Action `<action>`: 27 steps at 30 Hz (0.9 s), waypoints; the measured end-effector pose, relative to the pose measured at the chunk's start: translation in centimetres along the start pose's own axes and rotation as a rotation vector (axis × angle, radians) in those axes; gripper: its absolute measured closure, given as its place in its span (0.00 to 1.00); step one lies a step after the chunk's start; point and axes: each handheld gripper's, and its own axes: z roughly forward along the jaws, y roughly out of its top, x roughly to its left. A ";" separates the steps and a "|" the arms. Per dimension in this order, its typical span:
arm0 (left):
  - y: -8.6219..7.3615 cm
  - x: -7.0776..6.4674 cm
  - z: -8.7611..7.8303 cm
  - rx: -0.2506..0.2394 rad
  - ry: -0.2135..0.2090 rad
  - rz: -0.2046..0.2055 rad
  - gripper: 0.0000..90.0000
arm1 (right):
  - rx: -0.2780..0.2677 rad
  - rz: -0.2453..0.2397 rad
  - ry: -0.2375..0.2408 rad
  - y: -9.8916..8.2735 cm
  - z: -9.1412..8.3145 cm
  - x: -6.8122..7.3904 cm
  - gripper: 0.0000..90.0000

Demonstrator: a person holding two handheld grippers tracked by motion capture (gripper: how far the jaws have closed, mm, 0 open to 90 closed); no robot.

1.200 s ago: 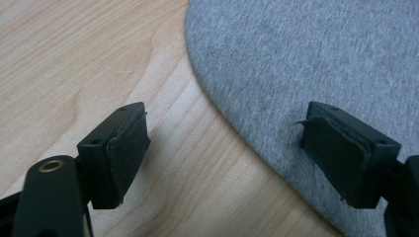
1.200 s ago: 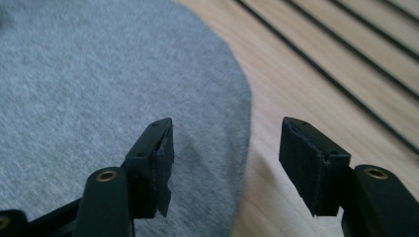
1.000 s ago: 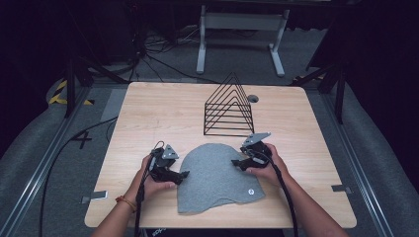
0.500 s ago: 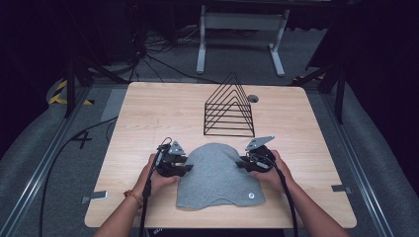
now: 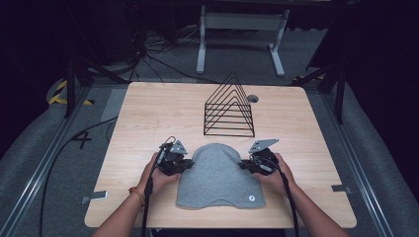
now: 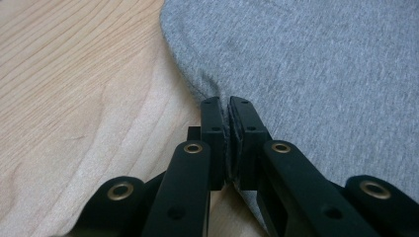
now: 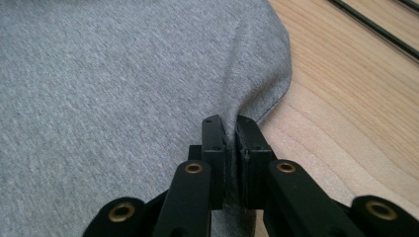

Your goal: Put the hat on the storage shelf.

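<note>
A grey knit hat (image 5: pixel 219 177) lies flat on the wooden table (image 5: pixel 148 113), its rounded crown pointing away from me and a small round tag near its front right corner. My left gripper (image 5: pixel 185 162) is shut on the hat's left edge; in the left gripper view the jaws pinch the grey fabric (image 6: pixel 306 64) at the gripper's tip (image 6: pixel 227 102). My right gripper (image 5: pixel 244 165) is shut on the hat's right edge. In the right gripper view the cloth (image 7: pixel 123 74) puckers into the closed jaws at the gripper's tip (image 7: pixel 227 121).
A black wire triangular rack (image 5: pixel 230 106) stands just behind the hat at the table's middle. A small round hole (image 5: pixel 253 98) lies in the table beside it. Bare wood spreads to the left and right. Cables and a white stand (image 5: pixel 242 29) are on the floor beyond.
The hat has been turned and straightened: a second ago it lay skewed with its brim toward the left; now it sits square, both grippers nearer the front edge.
</note>
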 end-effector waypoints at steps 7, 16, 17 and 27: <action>0.8 -0.4 -1.1 -0.059 0.006 0.024 0.96 | -0.051 -0.009 0.006 0.1 -1.6 0.0 0.94; 2.5 -1.0 -2.3 -0.105 0.011 0.050 0.97 | -0.120 -0.034 -0.031 0.7 -4.5 -0.1 0.94; 2.8 -1.1 -2.4 -0.110 0.008 0.050 0.97 | -0.124 -0.038 -0.040 0.8 -4.7 0.0 0.95; 5.8 -1.7 -3.5 -0.151 0.014 0.110 0.97 | -0.191 -0.043 -0.078 1.5 -7.8 -0.6 0.95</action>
